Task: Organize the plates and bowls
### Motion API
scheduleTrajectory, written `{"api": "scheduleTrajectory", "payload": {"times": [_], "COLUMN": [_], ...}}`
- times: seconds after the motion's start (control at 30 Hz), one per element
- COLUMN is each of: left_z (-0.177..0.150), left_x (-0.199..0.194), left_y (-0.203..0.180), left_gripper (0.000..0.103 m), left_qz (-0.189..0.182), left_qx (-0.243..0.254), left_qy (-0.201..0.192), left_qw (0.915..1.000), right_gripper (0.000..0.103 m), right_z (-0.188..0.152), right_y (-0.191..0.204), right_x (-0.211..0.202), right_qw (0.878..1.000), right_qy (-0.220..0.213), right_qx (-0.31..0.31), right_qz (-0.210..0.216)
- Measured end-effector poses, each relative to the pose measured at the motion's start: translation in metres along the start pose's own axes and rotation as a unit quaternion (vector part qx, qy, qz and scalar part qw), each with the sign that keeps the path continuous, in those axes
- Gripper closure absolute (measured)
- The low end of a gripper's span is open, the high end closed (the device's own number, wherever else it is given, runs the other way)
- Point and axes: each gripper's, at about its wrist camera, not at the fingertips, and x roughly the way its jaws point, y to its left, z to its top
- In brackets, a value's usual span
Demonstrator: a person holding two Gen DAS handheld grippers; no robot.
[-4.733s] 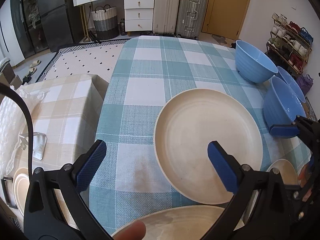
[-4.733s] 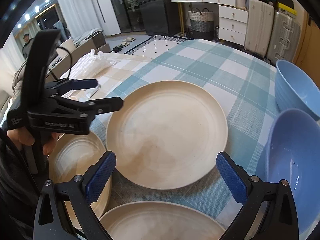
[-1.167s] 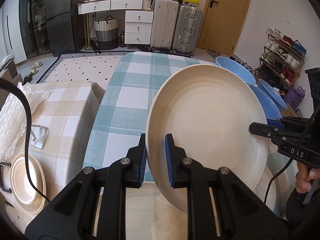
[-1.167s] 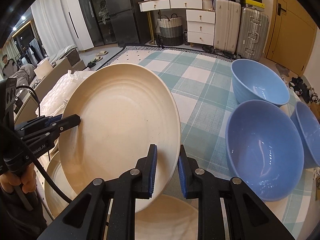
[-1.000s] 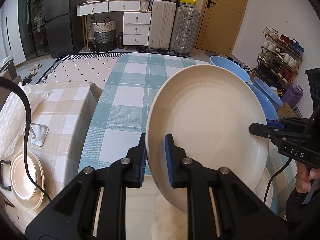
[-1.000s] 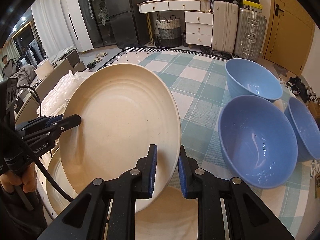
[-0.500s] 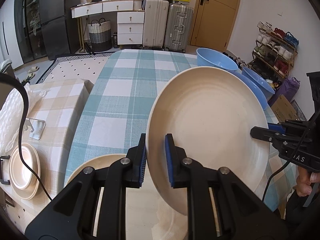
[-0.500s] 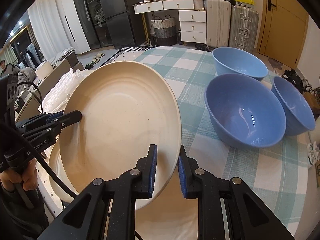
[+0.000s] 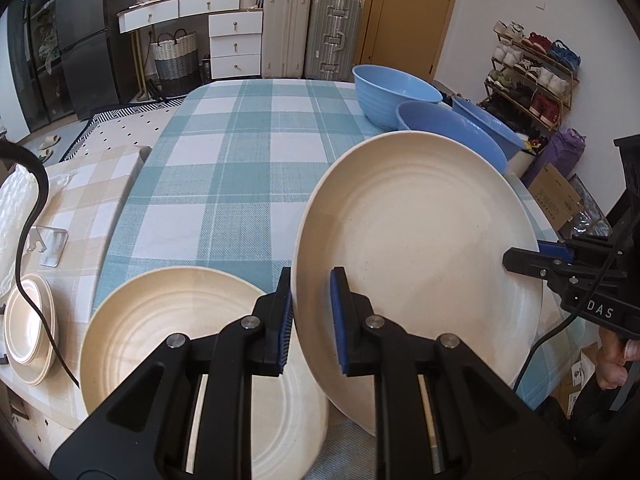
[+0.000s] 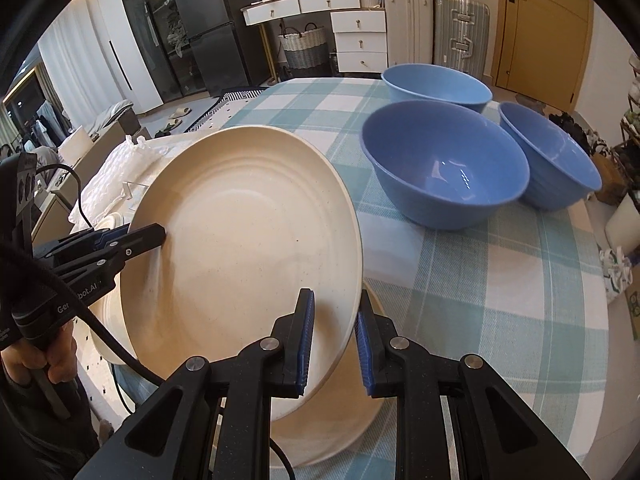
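Observation:
A large cream plate (image 9: 420,248) hangs tilted above the checked table (image 9: 240,168). My left gripper (image 9: 310,316) is shut on its left rim and my right gripper (image 10: 334,336) is shut on its right rim. Each view also shows the other gripper across the plate: the right gripper (image 9: 520,258) and the left gripper (image 10: 156,236). A second cream plate (image 9: 180,320) lies flat on the table under the held plate (image 10: 248,240), partly hidden by it. Three blue bowls (image 10: 440,168) (image 10: 436,84) (image 10: 552,156) stand upright at the far right.
A lower side table (image 9: 80,200) with a beige check cloth stands to the left. It carries a stack of small cream plates (image 9: 30,340) and a metal holder (image 9: 50,246). A black cable (image 9: 28,208) hangs over it. Suitcases, drawers and a shoe rack stand beyond the table.
Both grippers have carried the tilted plate back toward the table's near edge and slightly down. The flat plate beneath it has come more into view, and the bowls look farther off.

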Motion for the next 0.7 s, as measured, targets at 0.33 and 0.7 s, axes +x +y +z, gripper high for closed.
{"api": "scheduleTrajectory", "payload": {"times": [0.33, 0.7], "left_z": [-0.020, -0.025], "left_x": [0.014, 0.023], "left_y": [-0.019, -0.024], "left_gripper": [0.089, 0.089], "left_qz": [-0.005, 0.006], "left_qx": [0.015, 0.029], "left_qy": [0.026, 0.041], "left_qw": [0.9995, 0.9987], "right_gripper": [0.083, 0.083], "right_z": [-0.032, -0.048], "right_y": [-0.014, -0.020], "right_x": [0.003, 0.012], "right_qw": [1.000, 0.999], "right_qy": [0.019, 0.036], "right_qx": [0.019, 0.025], "right_qz": [-0.002, 0.003]}}
